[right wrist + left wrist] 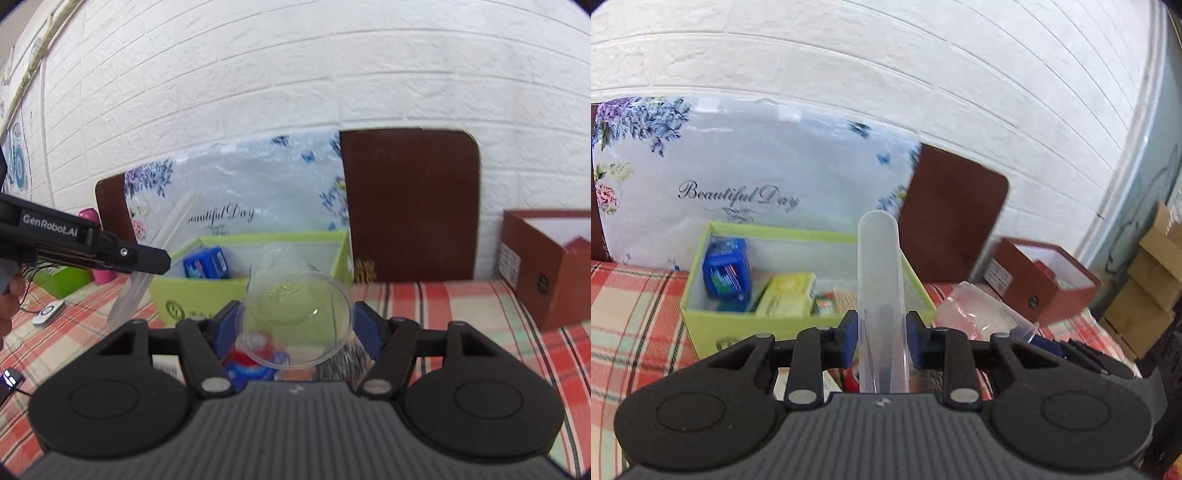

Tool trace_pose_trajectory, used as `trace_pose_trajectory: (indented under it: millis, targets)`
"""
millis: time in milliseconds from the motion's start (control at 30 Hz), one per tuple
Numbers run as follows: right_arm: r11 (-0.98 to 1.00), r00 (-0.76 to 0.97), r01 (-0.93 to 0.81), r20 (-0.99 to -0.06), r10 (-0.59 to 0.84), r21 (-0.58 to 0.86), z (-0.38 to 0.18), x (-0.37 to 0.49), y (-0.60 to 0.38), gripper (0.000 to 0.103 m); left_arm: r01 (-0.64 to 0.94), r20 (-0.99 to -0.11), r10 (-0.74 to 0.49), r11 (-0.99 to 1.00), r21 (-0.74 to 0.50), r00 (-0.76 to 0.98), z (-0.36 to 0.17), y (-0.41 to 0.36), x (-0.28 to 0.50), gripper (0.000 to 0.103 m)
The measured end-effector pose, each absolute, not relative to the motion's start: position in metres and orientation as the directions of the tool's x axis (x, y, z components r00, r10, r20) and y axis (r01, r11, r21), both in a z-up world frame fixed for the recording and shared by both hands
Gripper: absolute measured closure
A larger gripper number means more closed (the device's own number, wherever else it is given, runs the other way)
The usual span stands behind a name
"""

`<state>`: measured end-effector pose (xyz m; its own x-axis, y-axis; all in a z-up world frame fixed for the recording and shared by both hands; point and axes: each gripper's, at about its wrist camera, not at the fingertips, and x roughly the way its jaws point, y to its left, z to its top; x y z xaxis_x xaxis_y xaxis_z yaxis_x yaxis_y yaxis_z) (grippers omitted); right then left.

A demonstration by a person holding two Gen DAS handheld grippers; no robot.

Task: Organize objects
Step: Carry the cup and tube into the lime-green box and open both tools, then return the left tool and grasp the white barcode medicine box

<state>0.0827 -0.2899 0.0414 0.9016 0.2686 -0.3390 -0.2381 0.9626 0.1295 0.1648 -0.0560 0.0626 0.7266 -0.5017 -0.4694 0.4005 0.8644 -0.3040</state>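
Partly done, by my reading: the open lime-green cardboard box point(798, 325) on the plaid cloth already holds a blue packet point(727, 268) and a yellow packet point(786, 295). Left tool point(881, 341), angled slightly down, is clamped on a long frosted translucent plastic case point(878, 266) raised before the box. Right tool point(295, 328), likewise raised, grips a clear plastic cup point(295, 317); both await placing.

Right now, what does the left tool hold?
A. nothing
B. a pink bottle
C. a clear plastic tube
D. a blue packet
C: in the left wrist view the left tool is shut on the clear tube, with its blue pads pressing on both sides.
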Motion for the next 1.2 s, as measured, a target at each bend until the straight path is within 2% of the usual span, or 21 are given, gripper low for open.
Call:
trace_pose_trajectory:
  millis: [267,433,467,500,567,633,733,1033,1200]
  targets:
    - [0.973,0.911,-0.208,-0.342,0.229,0.096,0.044,0.174,-0.262,0.038,0.304,-0.493,-0.432,0.897,-0.32,0.755,0.06,-0.042,0.248,0.074]
    - [0.975,0.895,-0.211,-0.387,0.222,0.072,0.03,0.222,-0.243,0.037,0.29,-0.536,-0.402,0.914,-0.284,0.742,0.036,-0.044,0.286,0.074]
    - [0.973,0.886,-0.22,-0.403,0.229,0.07,0.025,0.231,-0.239,0.037,0.292,-0.539,-0.39,0.92,-0.261,0.747,0.03,-0.045,0.291,0.072]
    - [0.968,0.871,-0.241,-0.424,0.248,0.07,0.019,0.239,-0.235,0.03,0.291,-0.547,-0.375,0.927,-0.237,0.749,0.026,-0.047,0.294,0.055]
    - [0.963,0.844,-0.262,-0.47,0.257,0.055,0.008,0.249,-0.227,0.013,0.257,-0.572,-0.322,0.947,-0.194,0.754,0.014,-0.044,0.296,0.03]
    - [0.962,0.844,-0.272,-0.478,0.244,0.011,-0.001,0.245,-0.222,0.012,0.248,-0.557,-0.317,0.948,-0.198,0.768,0.008,-0.035,0.29,0.03]
    - [0.967,0.872,-0.255,-0.435,0.223,-0.015,-0.003,0.23,-0.225,0.0,0.24,-0.558,-0.338,0.94,-0.244,0.758,0.007,-0.022,0.281,0.029]
    - [0.978,0.912,-0.199,-0.355,0.206,0.055,0.039,0.163,-0.257,0.0,0.203,-0.568,-0.315,0.946,-0.253,0.761,0.034,-0.024,0.212,0.027]
    - [0.977,0.917,-0.198,-0.336,0.214,0.082,0.043,0.108,-0.267,0.0,0.223,-0.557,-0.324,0.944,-0.244,0.765,0.027,-0.032,0.16,0.024]
